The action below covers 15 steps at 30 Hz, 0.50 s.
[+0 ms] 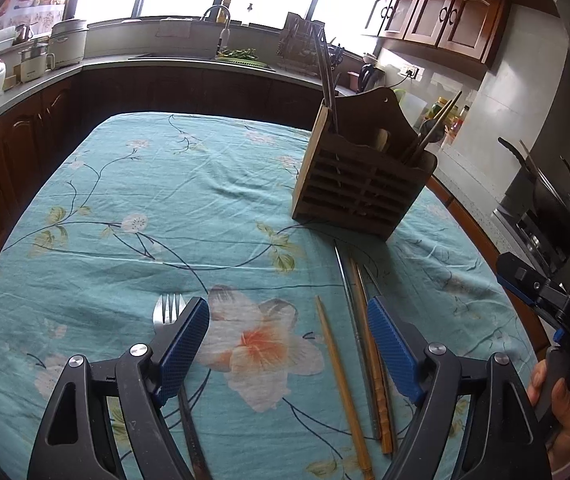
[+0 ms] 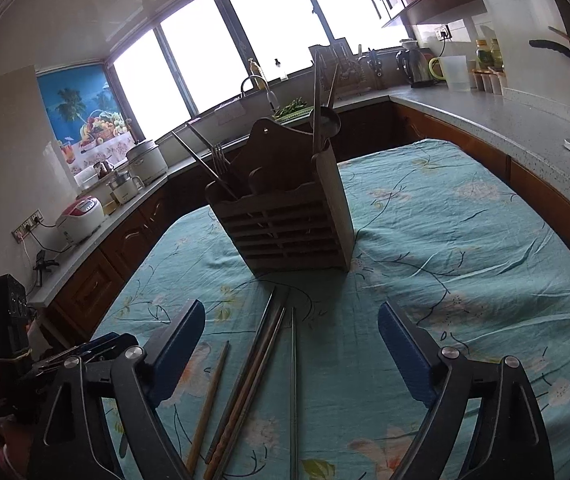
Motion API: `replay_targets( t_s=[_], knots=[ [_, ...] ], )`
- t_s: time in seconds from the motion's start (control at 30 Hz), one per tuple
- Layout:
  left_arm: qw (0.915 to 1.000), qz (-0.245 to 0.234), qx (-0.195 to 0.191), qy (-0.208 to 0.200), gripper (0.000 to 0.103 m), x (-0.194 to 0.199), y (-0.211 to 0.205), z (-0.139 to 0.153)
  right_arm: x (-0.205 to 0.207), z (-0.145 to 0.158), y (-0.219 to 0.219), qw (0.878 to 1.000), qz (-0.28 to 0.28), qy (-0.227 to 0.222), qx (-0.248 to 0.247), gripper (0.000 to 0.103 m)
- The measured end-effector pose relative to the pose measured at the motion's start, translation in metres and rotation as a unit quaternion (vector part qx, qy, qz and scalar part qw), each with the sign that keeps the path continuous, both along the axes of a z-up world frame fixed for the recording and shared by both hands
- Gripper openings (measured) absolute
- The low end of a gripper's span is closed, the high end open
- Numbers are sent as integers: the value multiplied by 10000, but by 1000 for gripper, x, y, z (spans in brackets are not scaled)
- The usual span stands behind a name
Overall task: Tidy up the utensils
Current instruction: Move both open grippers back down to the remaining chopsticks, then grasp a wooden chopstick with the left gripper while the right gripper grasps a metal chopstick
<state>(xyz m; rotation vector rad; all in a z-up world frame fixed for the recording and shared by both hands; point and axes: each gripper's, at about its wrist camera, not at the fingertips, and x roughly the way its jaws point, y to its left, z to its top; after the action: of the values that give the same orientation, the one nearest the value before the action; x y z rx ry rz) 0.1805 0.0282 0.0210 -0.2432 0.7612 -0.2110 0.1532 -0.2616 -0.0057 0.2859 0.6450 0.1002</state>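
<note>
- The loose chopsticks, a mix of thin grey metal rods and brown wooden sticks, lie flat on the teal floral tablecloth, directly between my right gripper's blue-padded fingers and a little towards the left one.
- Their long axes run away from me, nearly in line with the way the fingers point, tips aimed at the slatted wooden utensil caddy ahead.
- One pale bamboo chopstick lies apart from the bundle, between my left gripper's fingers in the left wrist view; the bundle itself sits just inside that gripper's right finger.
- A silver metal fork lies at the left finger of the left gripper, tines forward, partly hidden under the pad.
- Both pairs of fingers stand wide apart and hold nothing.
- I judge the right hand better centred on the bundle, the left better placed for the single chopstick or the fork.
- Since the sticks lie along the fingers, closing across them should work; I expect the thin rods may roll or fan out.
- The caddy stands upright beyond the sticks, well ahead of both grippers, already holding utensils.
</note>
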Motion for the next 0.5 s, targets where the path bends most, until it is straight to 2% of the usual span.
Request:
replay_targets(
  t_s=[0.13, 0.2, 0.23, 0.3, 0.4, 0.5],
  knots=[
    [9998, -126, 102, 126, 75, 4, -9, -2, 9, -11, 3, 9997, 78, 218, 56, 74],
    [9994, -205, 138, 223, 72, 11, -15, -6, 15, -16, 4, 9994, 113, 308, 95, 63],
    [9992, -256, 156, 266, 69, 13, -18, -7, 19, -19, 4, 9992, 132, 366, 101, 60],
    [9986, -351, 195, 350, 63, 19, -24, -11, 28, -25, 5, 9986, 173, 481, 150, 47],
    [9975, -465, 258, 474, 57, 28, -32, -19, 42, -34, 7, 9974, 228, 648, 222, 36],
    [9963, -559, 269, 601, 46, 35, -37, -26, 59, -42, 12, 9962, 297, 782, 240, 30]
  ],
)
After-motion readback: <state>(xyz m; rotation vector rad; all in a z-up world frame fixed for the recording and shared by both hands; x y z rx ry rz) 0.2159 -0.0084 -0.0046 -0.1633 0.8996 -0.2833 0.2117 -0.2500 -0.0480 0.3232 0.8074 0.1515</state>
